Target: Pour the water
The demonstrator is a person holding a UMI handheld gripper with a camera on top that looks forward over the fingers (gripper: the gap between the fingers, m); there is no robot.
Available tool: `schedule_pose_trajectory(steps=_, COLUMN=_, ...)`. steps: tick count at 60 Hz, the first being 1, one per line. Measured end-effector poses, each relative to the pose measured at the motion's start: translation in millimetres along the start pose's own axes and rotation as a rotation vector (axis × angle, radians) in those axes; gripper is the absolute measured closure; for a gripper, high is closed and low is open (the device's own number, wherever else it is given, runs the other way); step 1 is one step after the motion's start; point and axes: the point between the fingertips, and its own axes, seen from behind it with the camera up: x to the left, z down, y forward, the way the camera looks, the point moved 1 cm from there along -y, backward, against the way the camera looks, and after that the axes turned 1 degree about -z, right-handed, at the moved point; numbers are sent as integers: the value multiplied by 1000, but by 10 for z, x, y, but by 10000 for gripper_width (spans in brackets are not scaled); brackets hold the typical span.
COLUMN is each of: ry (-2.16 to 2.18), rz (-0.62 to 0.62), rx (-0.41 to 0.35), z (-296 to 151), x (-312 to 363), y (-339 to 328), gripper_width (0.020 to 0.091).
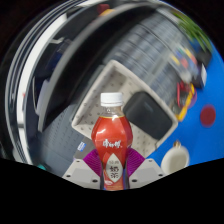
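A red-orange drink bottle with a white cap and a label with printed characters stands upright between my fingers. My gripper is shut on the bottle's lower body, with both purple pads pressing its sides. The bottle appears held above the table, its base hidden below the fingers. Behind the bottle lies a white tray holding a dark rectangular container.
A dark grey surface stretches beyond the tray. A blue mat with small coloured items lies to the right. A small white object sits near the right finger.
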Motion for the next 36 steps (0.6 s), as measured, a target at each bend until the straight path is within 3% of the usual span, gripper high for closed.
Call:
schedule_pose_trajectory(steps=10, ry=-418, rz=93, rx=-9, z=-556, x=-37, y=-93, gripper_width=803)
schedule_pose_trajectory(steps=17, ry=-581, rz=172, rx=-70, z=-953, x=-272, y=-174, gripper_width=804)
schedule_pose_trajectory(steps=23, ry=-678, rz=255, rx=-103, z=-1262, x=-651, y=-263, gripper_width=802)
schedule_pose_trajectory(steps=36, ry=-789, rz=415, rx=-96, z=-1647, x=-1700, y=-364, gripper_width=802)
